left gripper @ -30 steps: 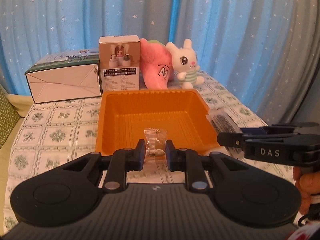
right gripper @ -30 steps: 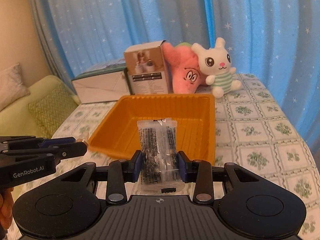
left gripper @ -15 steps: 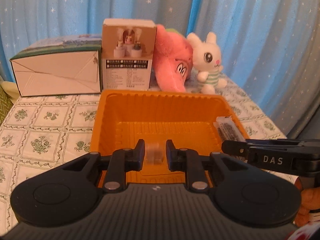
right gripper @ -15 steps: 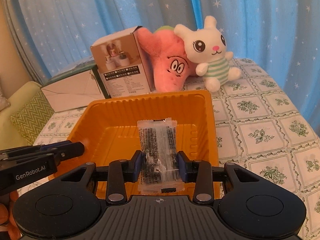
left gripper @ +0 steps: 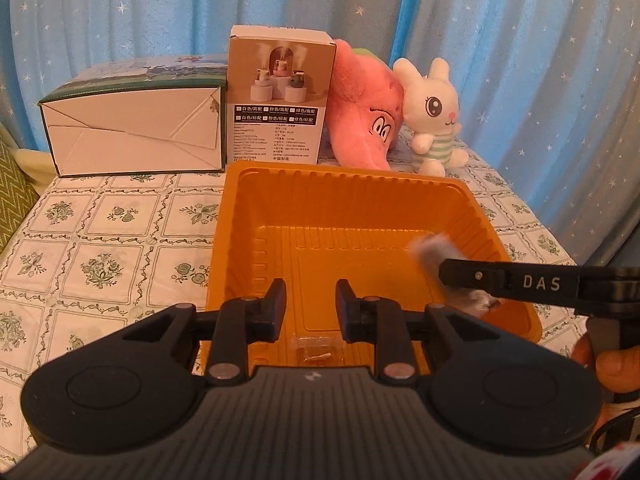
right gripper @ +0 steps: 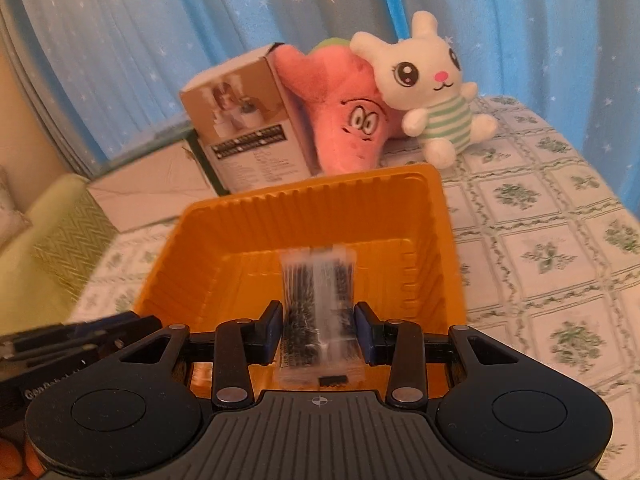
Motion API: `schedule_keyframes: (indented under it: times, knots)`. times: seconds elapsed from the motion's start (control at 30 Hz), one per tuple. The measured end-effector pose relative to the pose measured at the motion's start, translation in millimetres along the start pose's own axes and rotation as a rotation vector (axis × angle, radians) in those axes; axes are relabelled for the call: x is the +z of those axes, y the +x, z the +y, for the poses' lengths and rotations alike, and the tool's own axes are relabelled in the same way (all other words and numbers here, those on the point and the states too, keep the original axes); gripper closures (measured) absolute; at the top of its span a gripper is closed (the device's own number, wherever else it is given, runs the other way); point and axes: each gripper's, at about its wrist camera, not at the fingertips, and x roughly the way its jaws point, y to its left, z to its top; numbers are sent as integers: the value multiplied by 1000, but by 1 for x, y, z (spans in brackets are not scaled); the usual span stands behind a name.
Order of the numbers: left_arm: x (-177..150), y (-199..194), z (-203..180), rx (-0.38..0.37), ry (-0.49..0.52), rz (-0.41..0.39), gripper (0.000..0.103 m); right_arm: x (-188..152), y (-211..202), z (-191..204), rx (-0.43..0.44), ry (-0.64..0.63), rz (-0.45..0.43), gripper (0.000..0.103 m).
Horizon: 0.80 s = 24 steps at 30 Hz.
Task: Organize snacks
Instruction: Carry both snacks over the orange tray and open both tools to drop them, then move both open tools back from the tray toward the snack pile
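Released since the earlier frame, the small clear candy [left gripper: 314, 350] is seen lying on the tray floor below the left gripper [left gripper: 311, 300] — jaws opening, nothing between | dark-speckled snack packet [right gripper: 318, 304] is clamped by right gripper [right gripper: 319, 330] over the orange tray [left gripper: 236, 216] | boxes and plush toys [left gripper: 434, 116] are set behind.

Tray [left gripper: 400, 208] mid-table [left gripper: 100, 240], candy [left gripper: 316, 350] in it at near edge. Behind tray: tall box [left gripper: 276, 100], flat box [left gripper: 132, 124] to its left, star plush [left gripper: 360, 112] & bunny [left gripper: 434, 116] to its right. Curtain [left gripper: 500, 40] farthest back.
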Motion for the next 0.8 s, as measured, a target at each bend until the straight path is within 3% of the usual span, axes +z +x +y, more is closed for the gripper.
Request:
schedule_keyframes:
  times: [0.13, 0.4, 0.8]
  knots:
    - [-5, -9, -1, 1, 11, -5, 78, -3, -8, 2, -8, -8, -17, 50]
    - [-22, -54, -9, 5, -35, -15, 78, -20, -59, 14, -67, -32, -20, 50]
    - [-65, -167, -41, 45, -24, -47, 78, -85, -170, 58, -124, -101, -31, 50]
